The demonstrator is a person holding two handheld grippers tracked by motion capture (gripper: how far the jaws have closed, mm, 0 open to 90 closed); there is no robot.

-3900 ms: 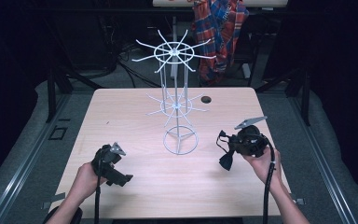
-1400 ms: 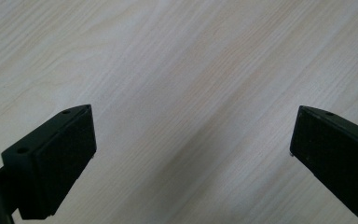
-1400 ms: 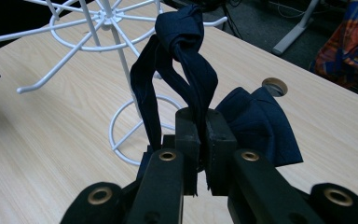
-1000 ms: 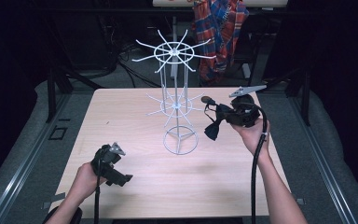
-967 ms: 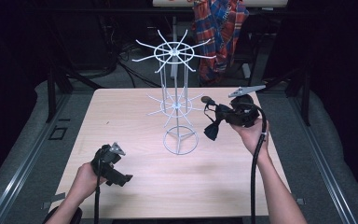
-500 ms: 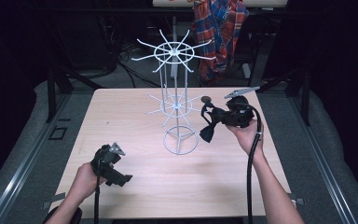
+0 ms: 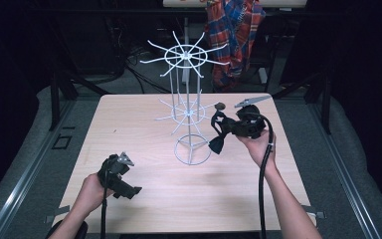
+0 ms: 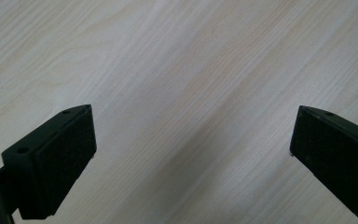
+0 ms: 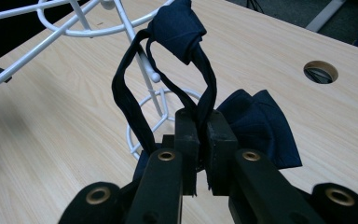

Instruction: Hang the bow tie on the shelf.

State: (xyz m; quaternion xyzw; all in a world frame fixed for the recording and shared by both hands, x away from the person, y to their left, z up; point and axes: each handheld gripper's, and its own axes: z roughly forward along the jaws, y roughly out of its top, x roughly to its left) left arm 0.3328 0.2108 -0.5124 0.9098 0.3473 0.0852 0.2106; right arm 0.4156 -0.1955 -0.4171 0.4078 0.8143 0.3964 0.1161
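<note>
Fabric, dark navy and matte, is what your right gripper [image 9: 198, 140] has: a bow tie [image 9: 261, 128] whose thin strap rises in a loop from between the black jaws, which are pinched tight on that strap. The loop ends at the top in a folded knot of the same cloth, and the pleated, fan-shaped bow hangs just to one side of the jaws. In the high view, your right gripper [image 7: 218, 130] holds the bow tie [image 7: 216, 144] in the air above the table, just beside the display rack [image 7: 189, 112], with the strap's loop close to the rack's lower ring of pegs.

The rack is thin white wire: a slim upright stem, a round wire foot resting on the table [image 7: 129, 124], and two tiers of straight spokes radiating like wheels, each tipped with a small ball. The table is pale wood-grain laminate, smooth, with a round cable hole [image 9: 320, 71] near its far edge.

Your left gripper [image 7: 122, 181] lies low at the near left of the table, well apart from the rack; in the left gripper view its two flat, textured black pads [image 8: 60, 163] stand wide apart over bare wood, holding nothing.

Compared with half a second ago, your right hand [image 7: 257, 144] has brought the tie slightly nearer the rack's stem; your left gripper has not shifted.
</note>
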